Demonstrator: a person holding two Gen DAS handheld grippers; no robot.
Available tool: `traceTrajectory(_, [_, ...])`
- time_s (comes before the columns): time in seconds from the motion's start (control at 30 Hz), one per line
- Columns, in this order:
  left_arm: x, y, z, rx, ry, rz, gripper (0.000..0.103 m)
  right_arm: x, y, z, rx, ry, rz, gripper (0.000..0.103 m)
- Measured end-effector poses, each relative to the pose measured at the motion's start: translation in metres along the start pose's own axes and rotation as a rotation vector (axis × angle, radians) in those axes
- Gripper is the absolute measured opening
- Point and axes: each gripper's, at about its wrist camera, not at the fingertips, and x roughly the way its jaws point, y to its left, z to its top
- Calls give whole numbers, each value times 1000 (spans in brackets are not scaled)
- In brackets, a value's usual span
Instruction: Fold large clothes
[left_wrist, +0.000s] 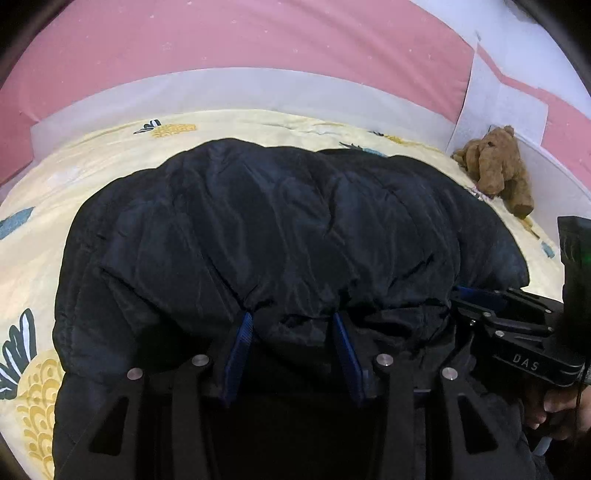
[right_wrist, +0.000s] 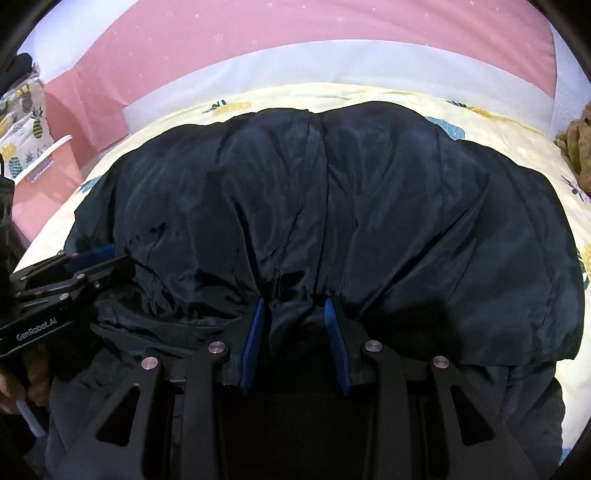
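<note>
Both grippers (left_wrist: 291, 321) (right_wrist: 295, 306) clamp jacket (left_wrist: 277, 221) edge.

Left wrist camera sitting just behind own fingers, looking steeply down, close over dark jacket (left_wrist: 288, 236) on pineapple-print bedsheet (left_wrist: 33, 258); right gripper (left_wrist: 476, 295) showing at right edge. Right wrist camera looking likewise, left gripper (right_wrist: 92, 258) at left edge. Both sharing jacket, sheet, pink wall (right_wrist: 295, 40), brown plush toy (left_wrist: 498, 170).
</note>
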Motion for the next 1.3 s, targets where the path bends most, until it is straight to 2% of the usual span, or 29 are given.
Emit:
traceTrajectory(0.1, [-4,-3,5,8,7,17,46,-18,0,4,14,-11,-4,34])
traceTrajectory(0.17, [-20,-10,5,0,7,6,45,-37,0,2,40,-46,31,34])
traceTrajectory(0.2, [-31,-13,2,0,-10,-23,45,-39,2,0,41,-45,40,34])
traceTrajectory(0.27, [-38,-21,-4,31,-20,-28,45,-29,7,-6,14,-1,22,34])
traceTrajectory(0.33, [-23,-21,-13,39,24,-5,45,-10,6,-12,6,47,11,34])
traceTrajectory(0.4, [-11,-12,-15,4,59,-14,45,-5,5,-10,16,49,15,34])
traceTrajectory(0.9, [-1,-16,-16,22,57,33,46,-2,15,-10,10,55,-6,34])
traceTrajectory(1.07, [-26,-20,-11,15,39,39,45,-47,20,-11,14,2,-46,42])
traceTrajectory(1.3, [-73,-34,-26,13,18,40,45,-105,36,-33,-38,-57,-65,42])
